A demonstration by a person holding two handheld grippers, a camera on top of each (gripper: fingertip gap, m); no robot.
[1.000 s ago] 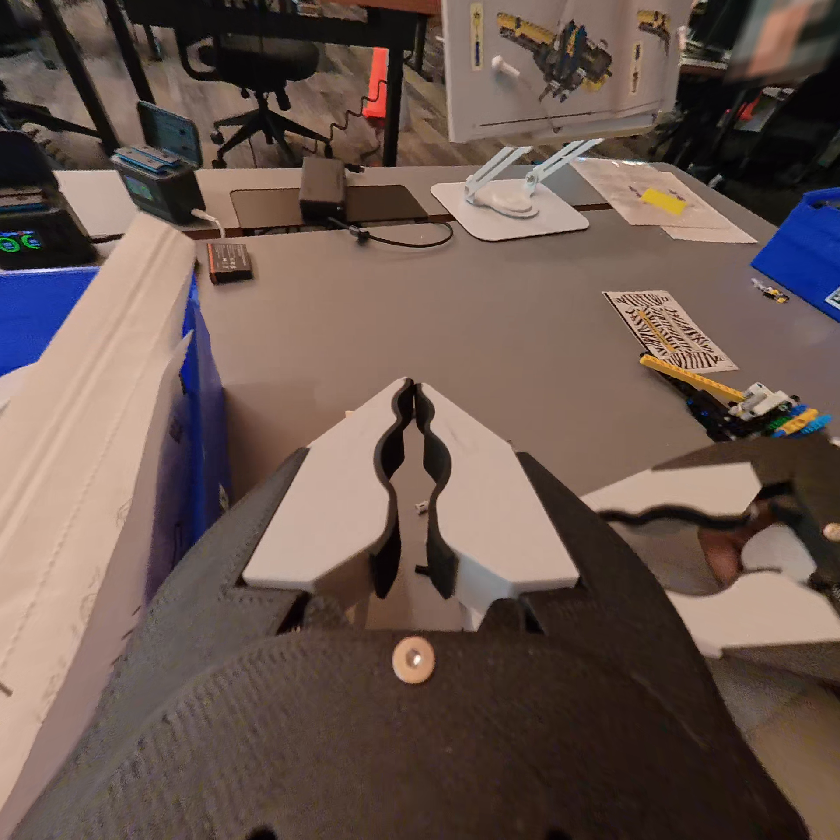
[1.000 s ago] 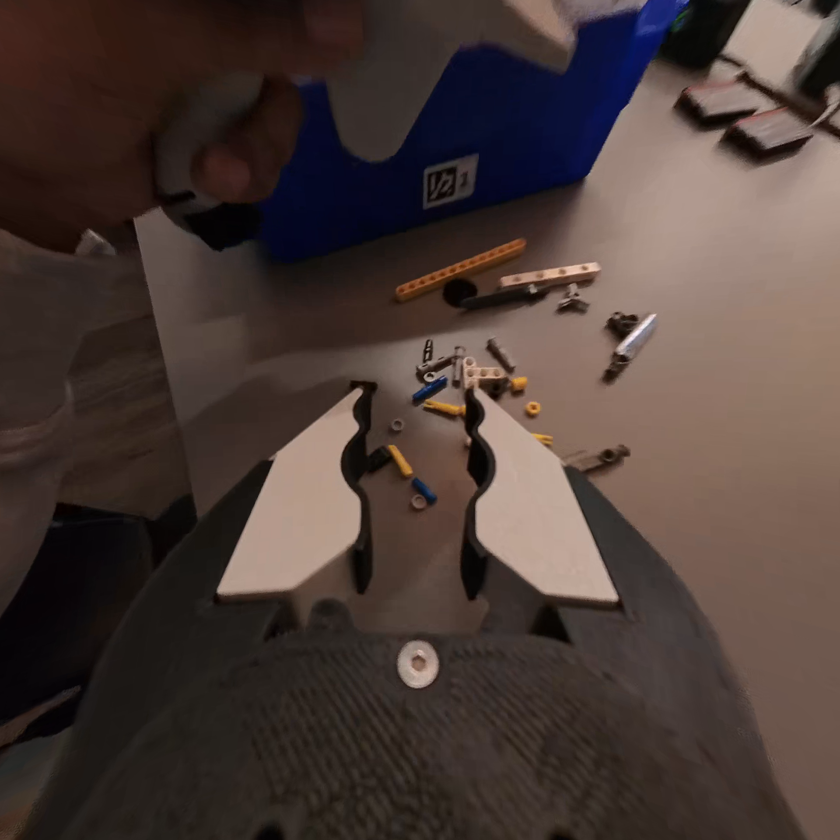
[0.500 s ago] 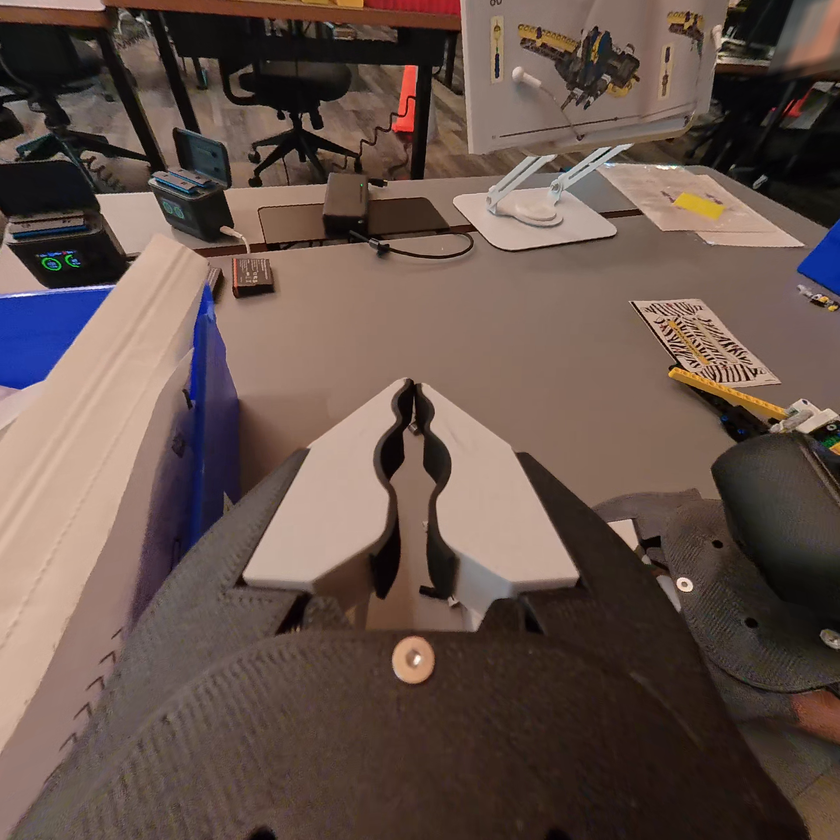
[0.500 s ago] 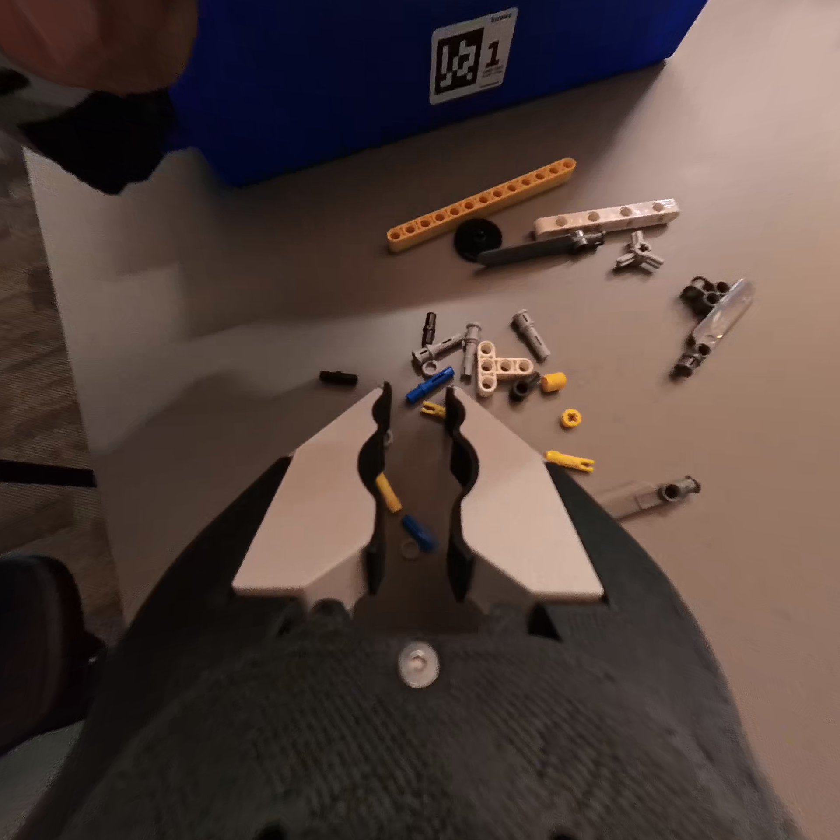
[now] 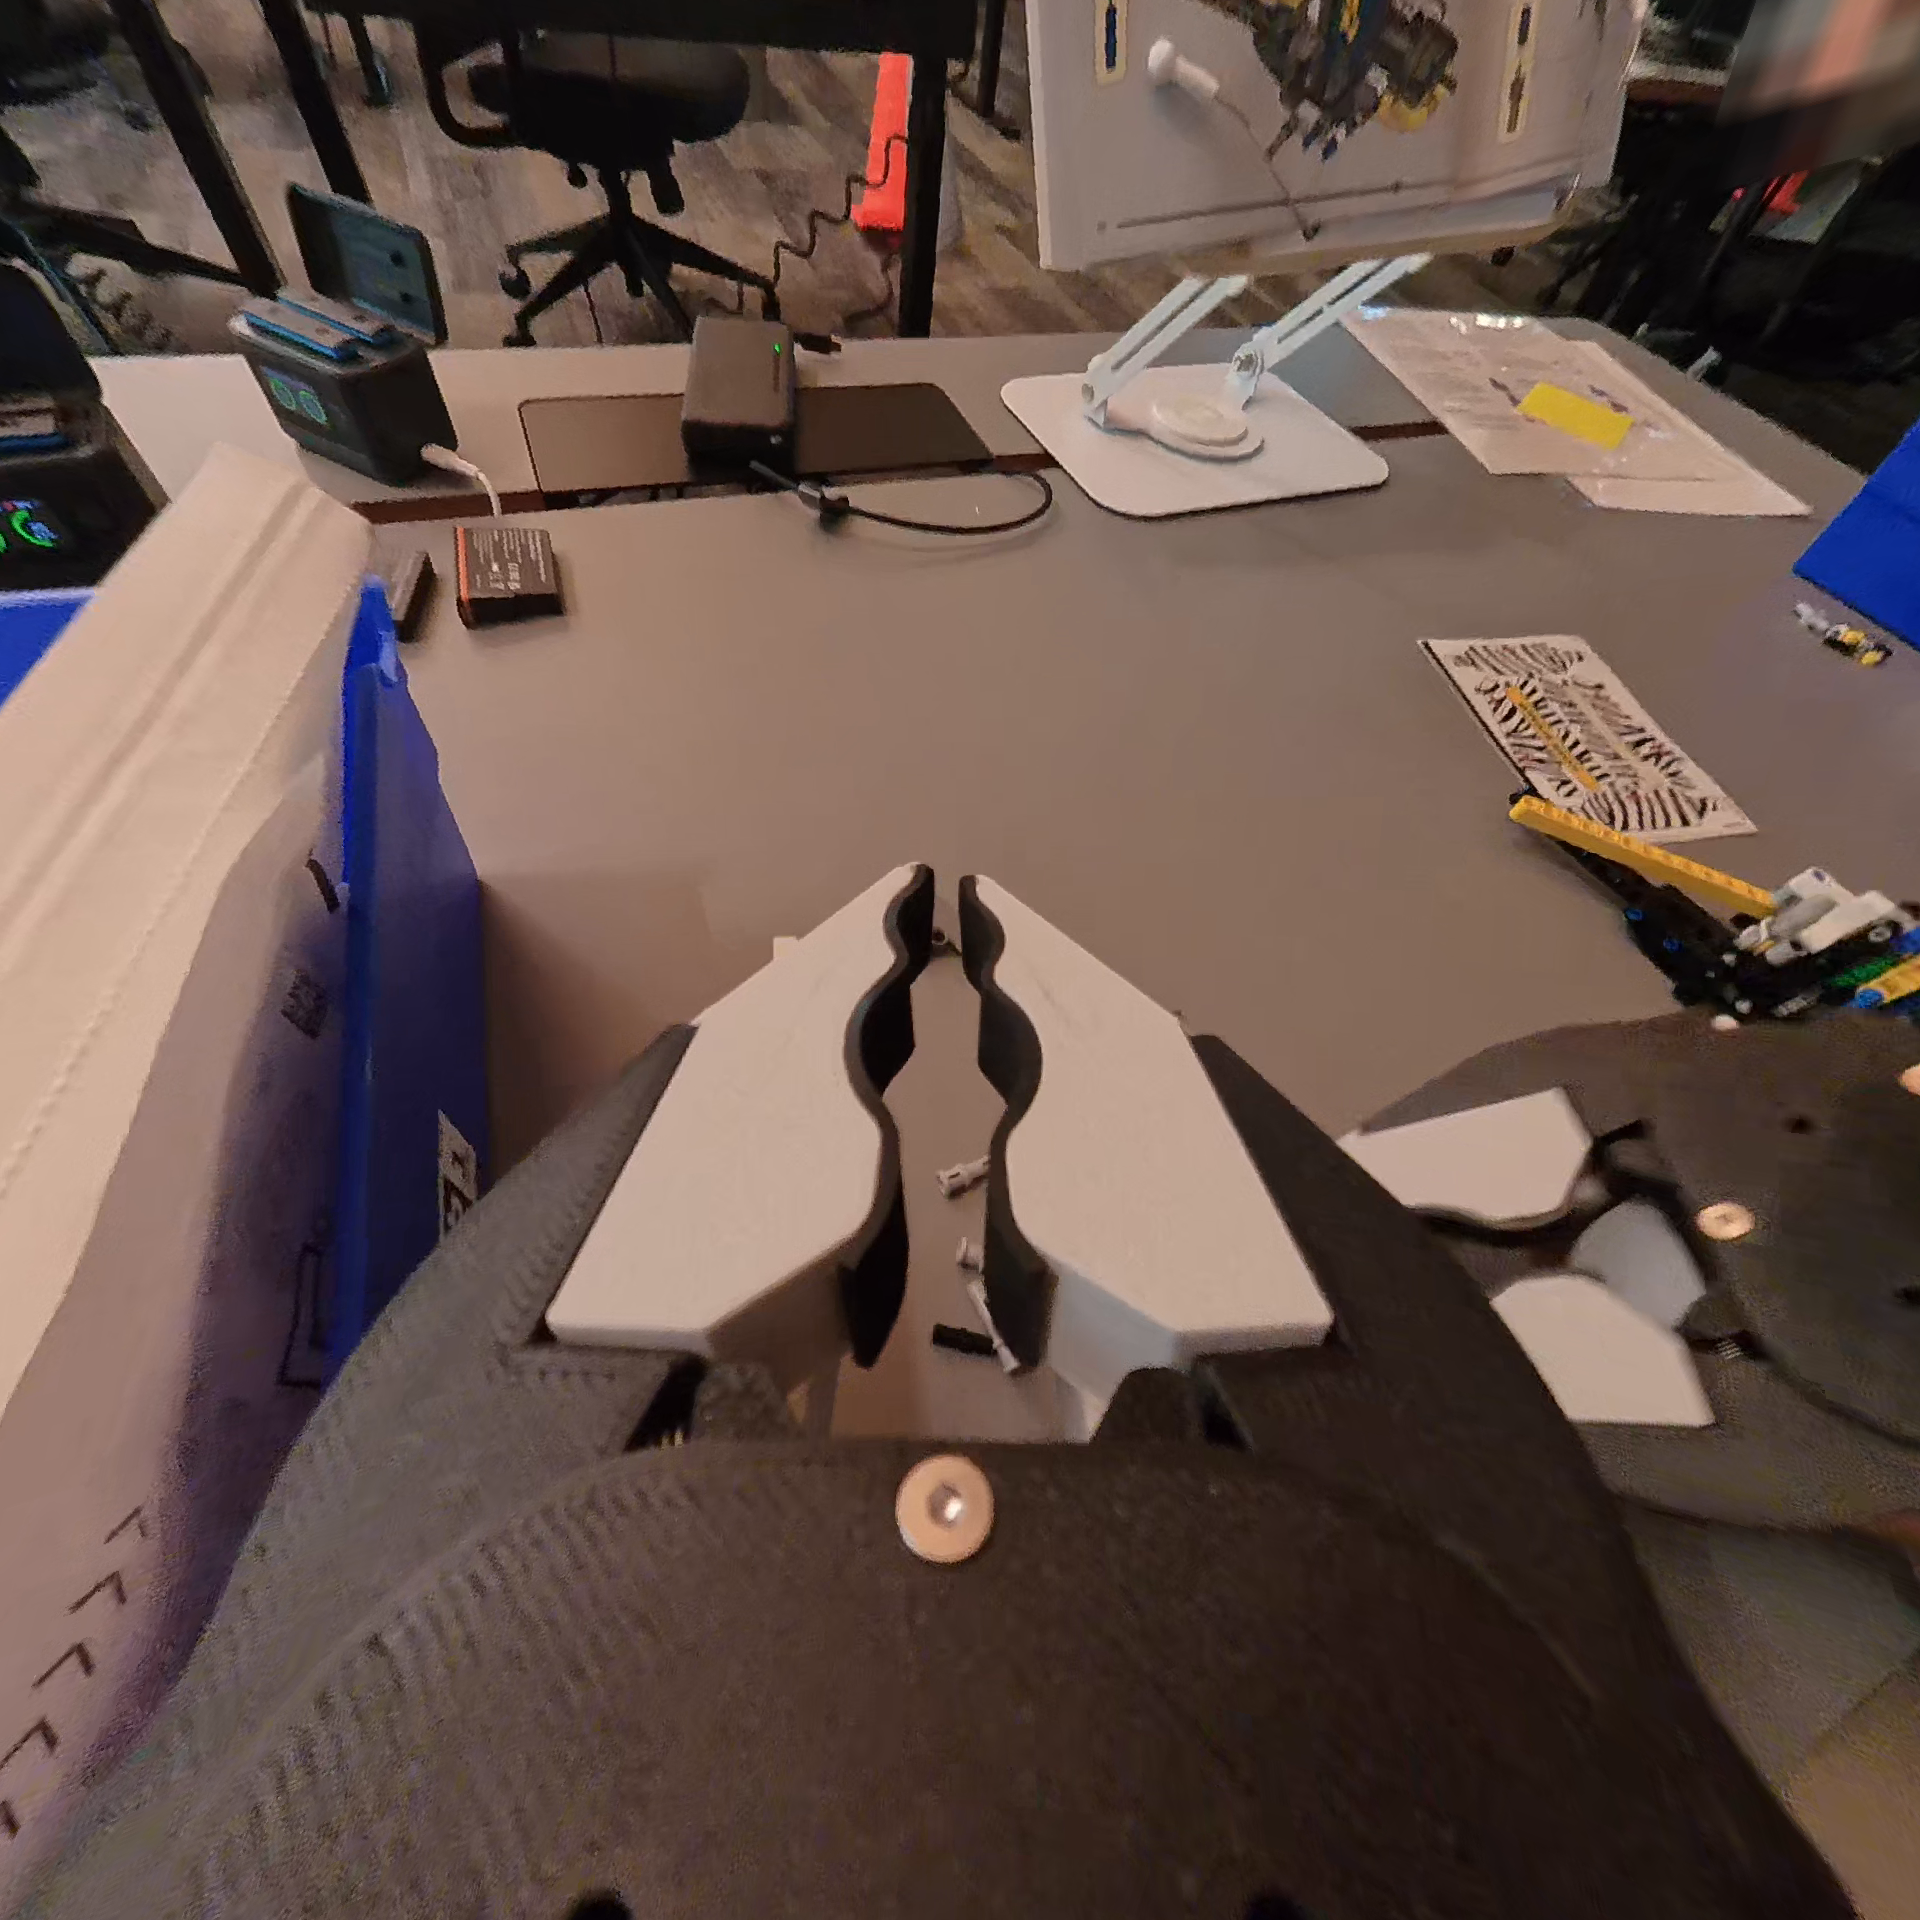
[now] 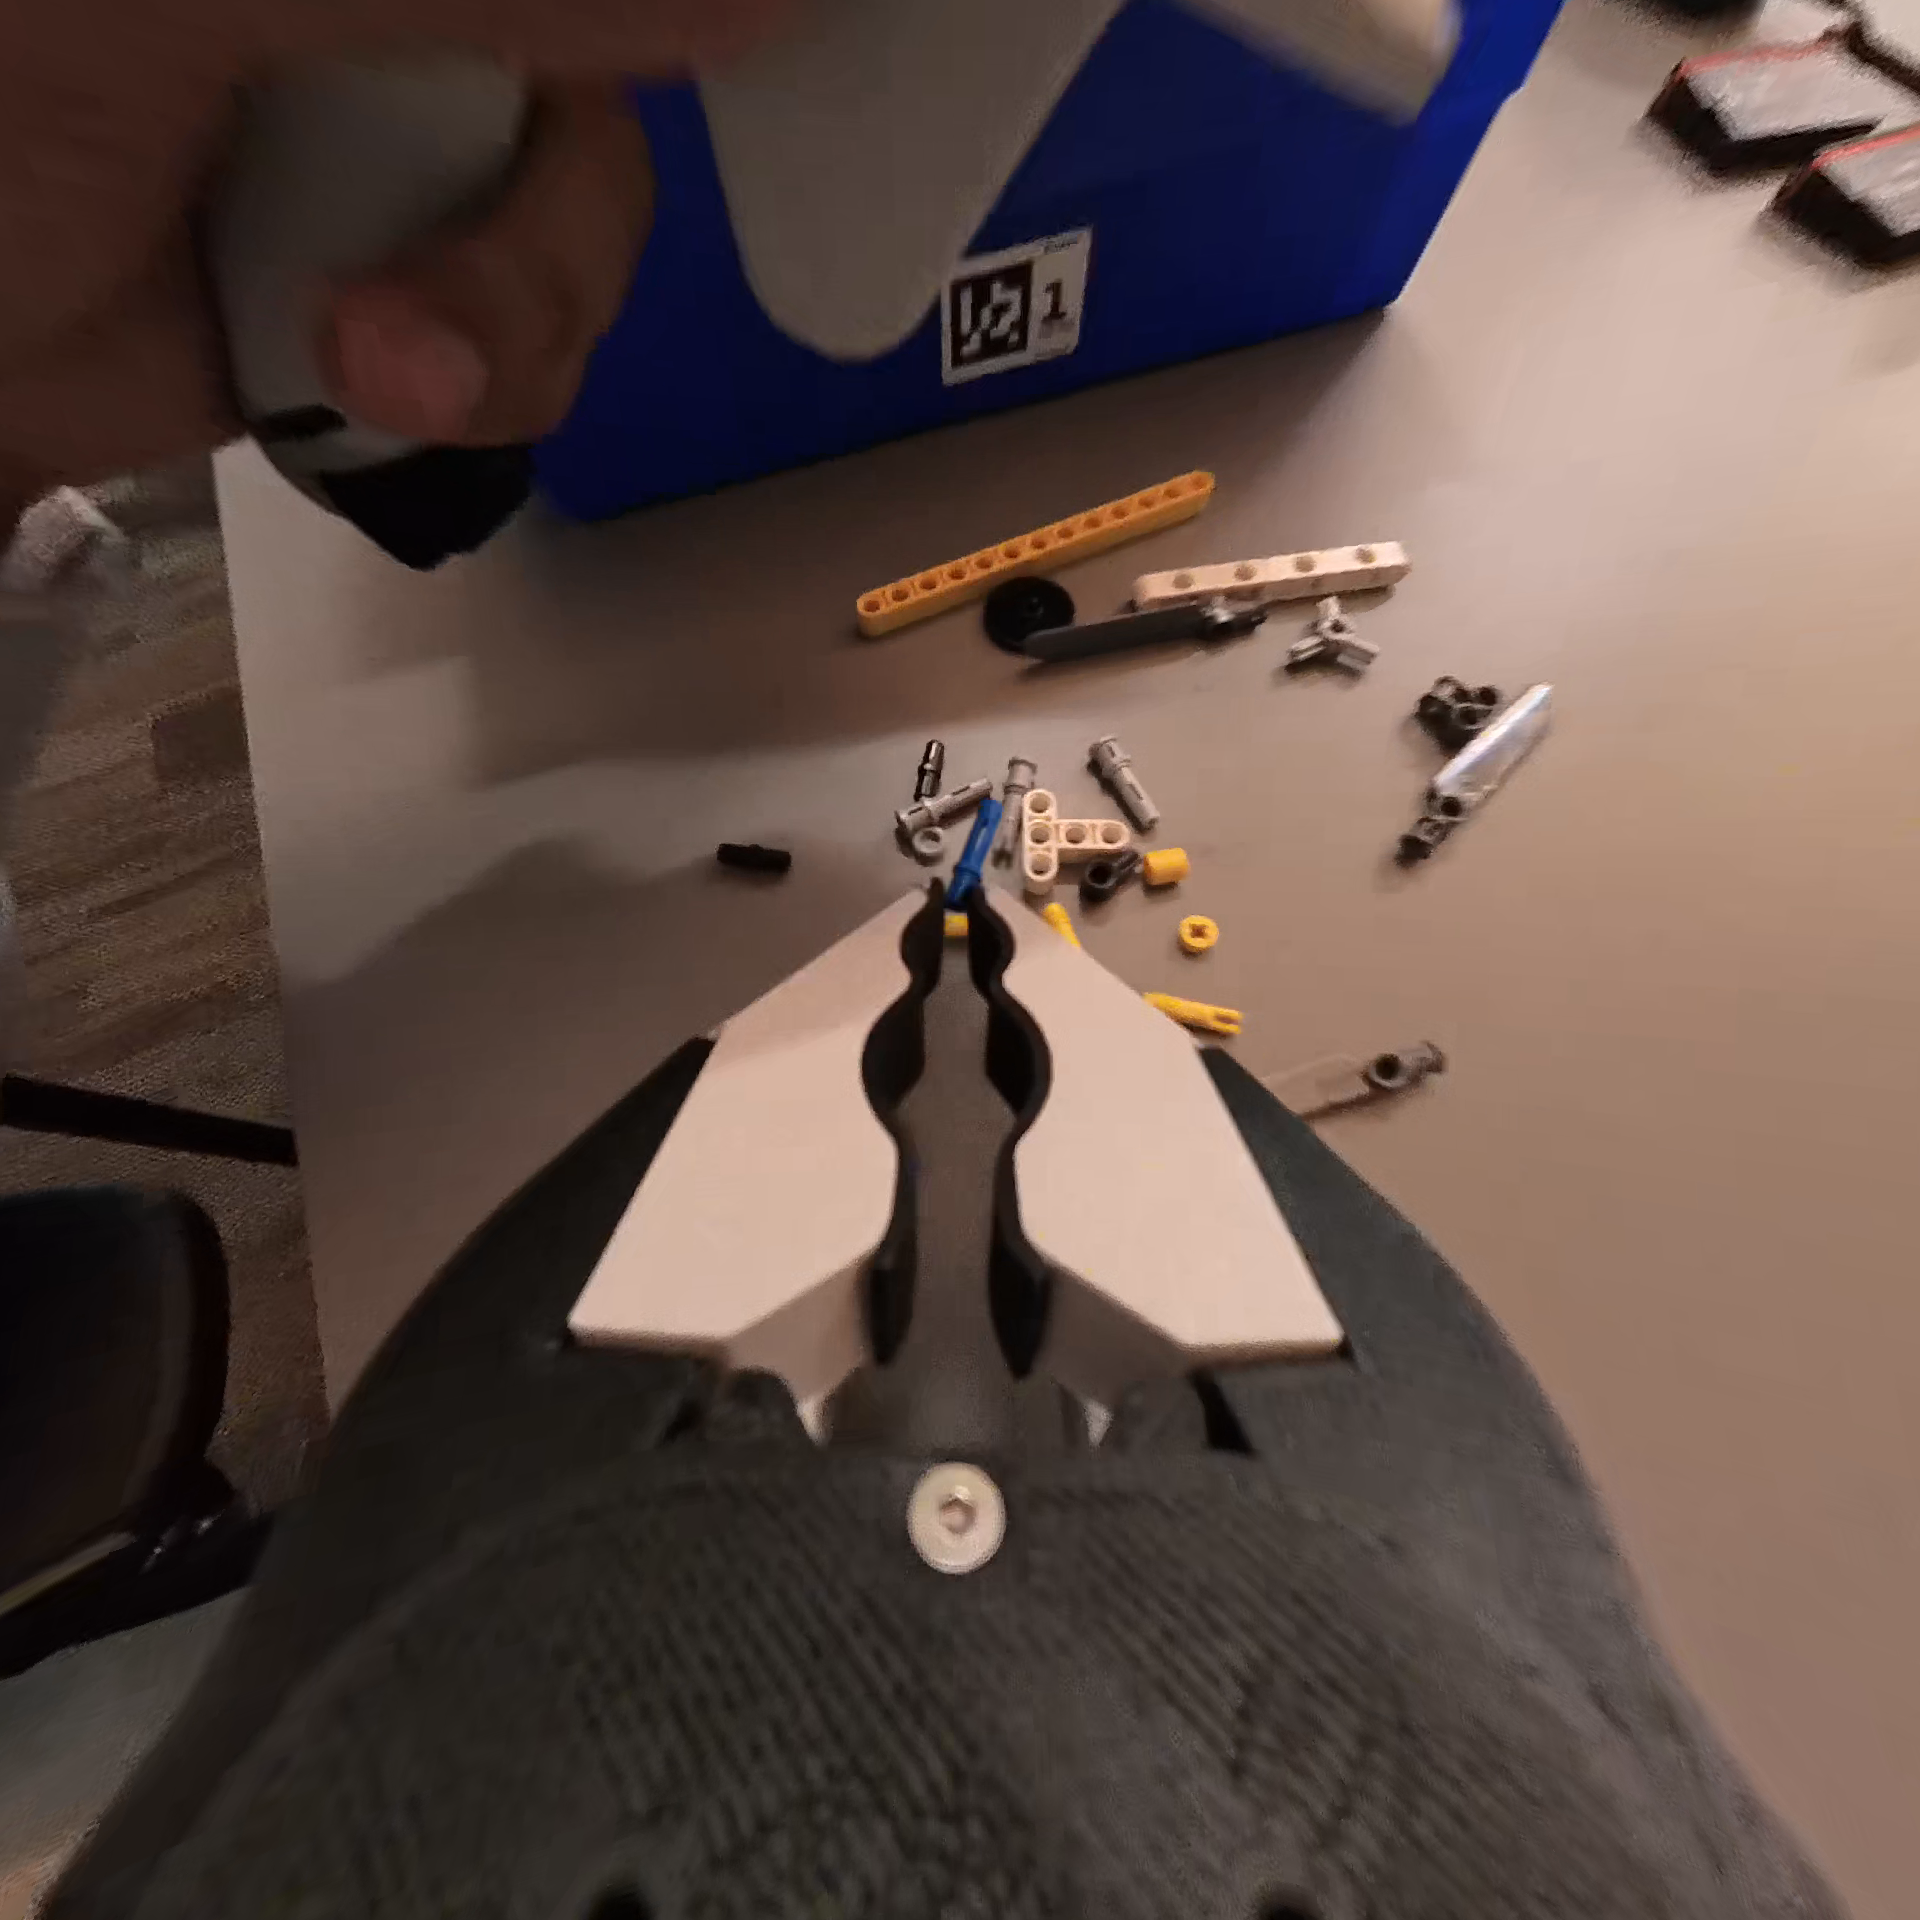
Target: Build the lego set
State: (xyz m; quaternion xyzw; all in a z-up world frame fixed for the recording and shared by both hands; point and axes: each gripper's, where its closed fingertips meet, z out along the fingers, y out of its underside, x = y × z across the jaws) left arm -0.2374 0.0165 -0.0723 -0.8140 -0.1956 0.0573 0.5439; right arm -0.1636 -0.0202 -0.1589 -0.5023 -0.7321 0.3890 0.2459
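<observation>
My right gripper (image 6: 956, 899) is shut on a blue pin (image 6: 975, 847), which sticks out past the fingertips over a scatter of small pins and a white T-shaped piece (image 6: 1060, 831). A long yellow beam (image 6: 1034, 551) and a white beam (image 6: 1268, 571) lie farther back. My left gripper (image 5: 943, 881) is shut, its tips almost touching, low over the grey table (image 5: 1039, 727). I cannot tell if it holds anything. The part-built model (image 5: 1808, 945) lies at the right of the left wrist view, behind the right gripper (image 5: 1538, 1236).
A blue bin (image 6: 1195, 208) stands behind the loose parts and beside my left gripper (image 5: 405, 935). The instruction booklet on its white stand (image 5: 1320, 125) is at the back. A striped sticker sheet (image 5: 1579, 738) lies by the model. A hand (image 6: 416, 312) holds the left gripper. About 12 cm separates my left fingertips from my right. The part-built model (image 5: 1808, 945) is about equally far from each gripper, around 30 cm.
My right gripper has gone from open to shut, closing on the blue pin, which now points away from the tips. My left gripper has stayed shut and shifted only slightly.
</observation>
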